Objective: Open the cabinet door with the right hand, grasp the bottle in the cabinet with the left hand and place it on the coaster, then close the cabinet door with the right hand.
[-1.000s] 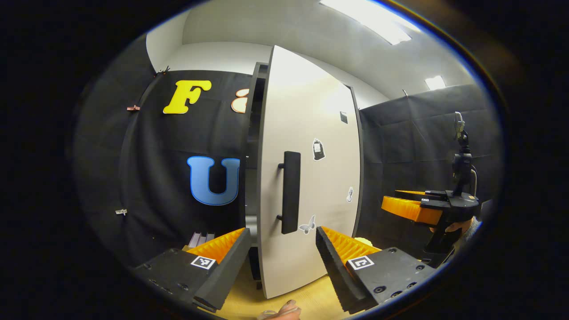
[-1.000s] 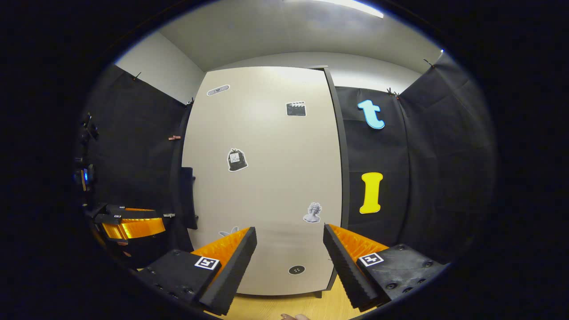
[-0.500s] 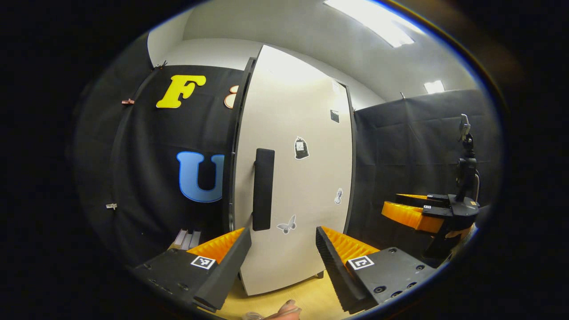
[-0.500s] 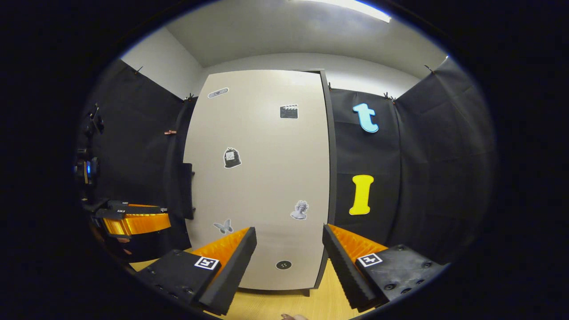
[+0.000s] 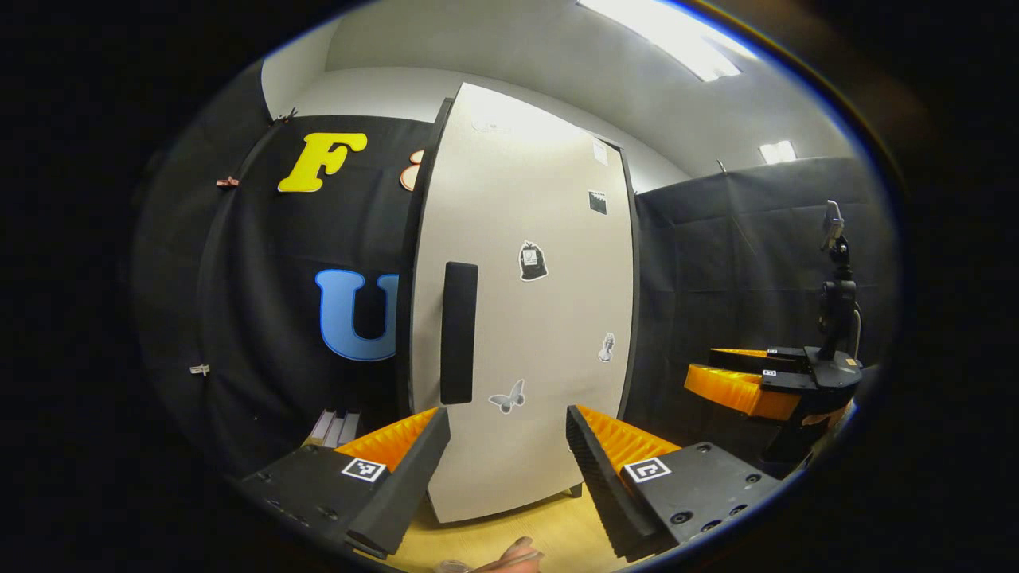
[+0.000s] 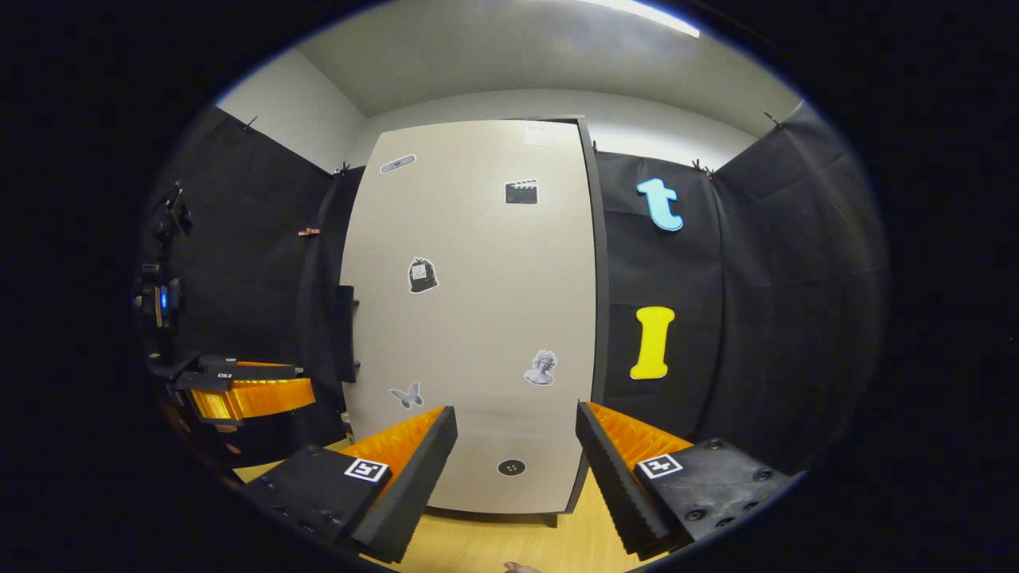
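Observation:
The tall pale cabinet door [image 5: 533, 318] lies flush with the dark cabinet frame, its black vertical handle [image 5: 459, 333] near the left edge. My left gripper [image 5: 505, 469] is open a short way in front of the door's lower part, with nothing between its fingers. In the right gripper view the same door [image 6: 478, 302] faces me, its handle [image 6: 345, 334] at the left edge. My right gripper [image 6: 513, 477] is open and apart from the door. Each gripper shows in the other's view: the right gripper [image 5: 744, 386] at the far right, the left gripper [image 6: 247, 395] at the far left.
The cabinet stands on a light wooden tabletop [image 5: 493, 541]. Grey strips [image 5: 334, 427] lie left of the cabinet's foot. Several stickers dot the door. A fingertip [image 5: 517, 551] shows at the bottom edge of the left gripper view. Black cloth walls surround the booth.
The cabinet door, ajar a second ago, has swung shut against the frame. Both grippers stayed open; the right one has drawn slightly back from the door.

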The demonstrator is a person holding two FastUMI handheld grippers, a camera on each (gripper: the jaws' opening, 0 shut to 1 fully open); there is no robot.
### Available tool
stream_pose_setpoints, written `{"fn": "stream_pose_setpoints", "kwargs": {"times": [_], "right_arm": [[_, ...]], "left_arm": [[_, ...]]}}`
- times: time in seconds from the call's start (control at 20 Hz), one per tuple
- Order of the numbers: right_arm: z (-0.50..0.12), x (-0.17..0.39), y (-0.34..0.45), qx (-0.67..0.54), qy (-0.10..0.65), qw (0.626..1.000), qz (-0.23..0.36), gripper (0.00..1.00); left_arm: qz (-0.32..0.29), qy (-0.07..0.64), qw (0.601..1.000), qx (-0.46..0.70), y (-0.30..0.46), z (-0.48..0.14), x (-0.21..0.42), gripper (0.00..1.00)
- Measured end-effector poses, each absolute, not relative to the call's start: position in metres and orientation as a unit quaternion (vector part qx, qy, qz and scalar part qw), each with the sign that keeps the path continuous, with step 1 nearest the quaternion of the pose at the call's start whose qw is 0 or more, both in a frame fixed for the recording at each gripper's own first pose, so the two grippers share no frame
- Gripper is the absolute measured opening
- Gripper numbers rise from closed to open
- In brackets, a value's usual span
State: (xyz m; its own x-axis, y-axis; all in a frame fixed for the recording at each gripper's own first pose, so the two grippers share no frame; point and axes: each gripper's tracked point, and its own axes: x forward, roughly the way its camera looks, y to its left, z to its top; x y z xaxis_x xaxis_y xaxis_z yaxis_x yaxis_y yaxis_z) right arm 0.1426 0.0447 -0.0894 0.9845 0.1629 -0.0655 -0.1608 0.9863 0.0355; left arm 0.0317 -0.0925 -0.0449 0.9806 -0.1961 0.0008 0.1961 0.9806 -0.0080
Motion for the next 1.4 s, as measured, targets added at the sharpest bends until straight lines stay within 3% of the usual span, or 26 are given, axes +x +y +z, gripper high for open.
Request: {"fn": "stream_pose_setpoints", "kwargs": {"times": [1.4], "right_arm": [[-0.089,0.128,0.038,0.040,0.044,0.994,0.089,0.98]], "left_arm": [[-0.096,-0.013,0.995,0.011,-0.095,-0.045,0.049,0.94]]}}
